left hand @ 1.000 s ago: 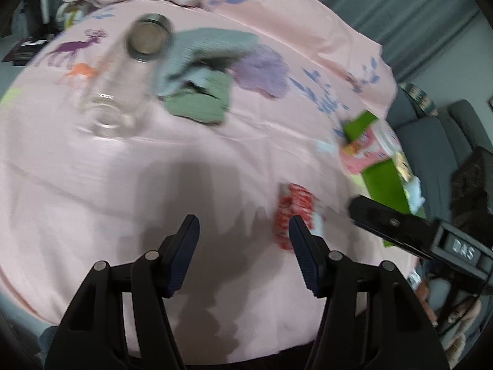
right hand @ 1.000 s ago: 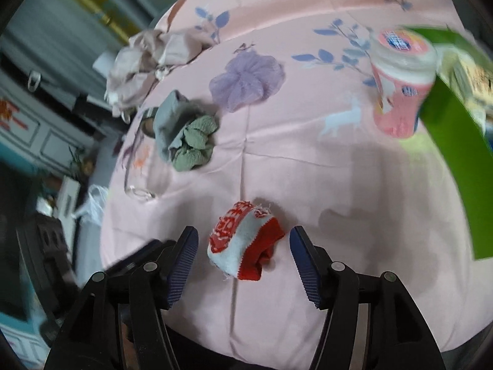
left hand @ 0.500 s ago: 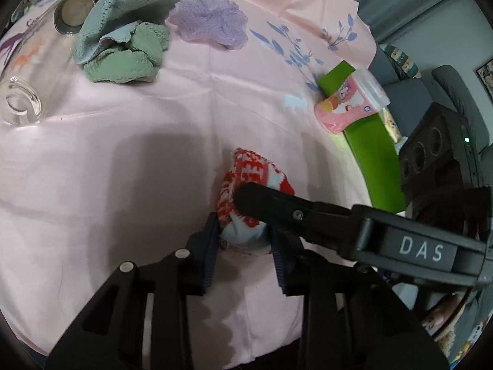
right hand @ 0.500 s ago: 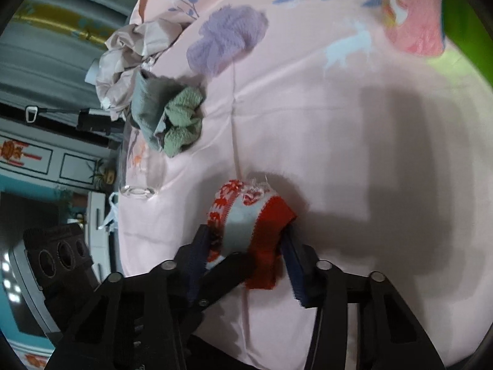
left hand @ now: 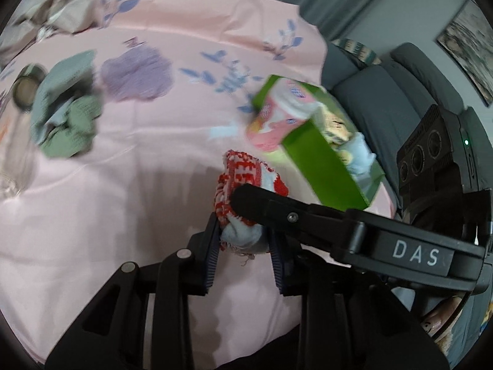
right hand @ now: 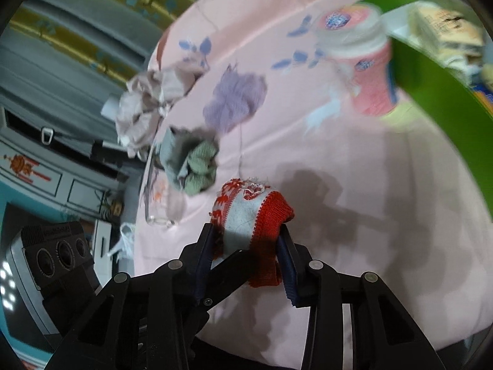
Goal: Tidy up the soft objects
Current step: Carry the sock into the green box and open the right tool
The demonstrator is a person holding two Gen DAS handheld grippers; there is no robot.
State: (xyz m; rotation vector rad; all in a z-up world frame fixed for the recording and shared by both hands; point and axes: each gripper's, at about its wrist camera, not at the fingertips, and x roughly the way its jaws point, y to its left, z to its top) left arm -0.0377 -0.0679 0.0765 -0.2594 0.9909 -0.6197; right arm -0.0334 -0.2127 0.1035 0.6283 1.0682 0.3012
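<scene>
A red-and-white knitted sock (left hand: 246, 172) (right hand: 246, 212) is held just above the pink bedsheet (left hand: 123, 215), with its shadow on the sheet below. My left gripper (left hand: 243, 231) is shut on its pale lower end. My right gripper (right hand: 246, 231) has the red-and-white bundle between its pads, which press on it while its jaws are still closing. In the left wrist view one black right finger (left hand: 308, 215) crosses over the sock. In the right wrist view a left finger (right hand: 234, 262) reaches in from below.
A green box (left hand: 320, 166) (right hand: 446, 101) holding soft items stands to the right, with a pink cup (left hand: 277, 120) (right hand: 366, 71) against it. A purple puff (left hand: 135, 74), grey-green cloths (left hand: 67, 111), a glass jar (left hand: 18, 129) and crumpled beige cloth (left hand: 58, 6) lie farther back. A grey sofa (left hand: 385, 92) stands beyond the bed.
Both grippers went from open to closed on the sock. The left gripper moved right onto it, and the sock has risen slightly off the sheet.
</scene>
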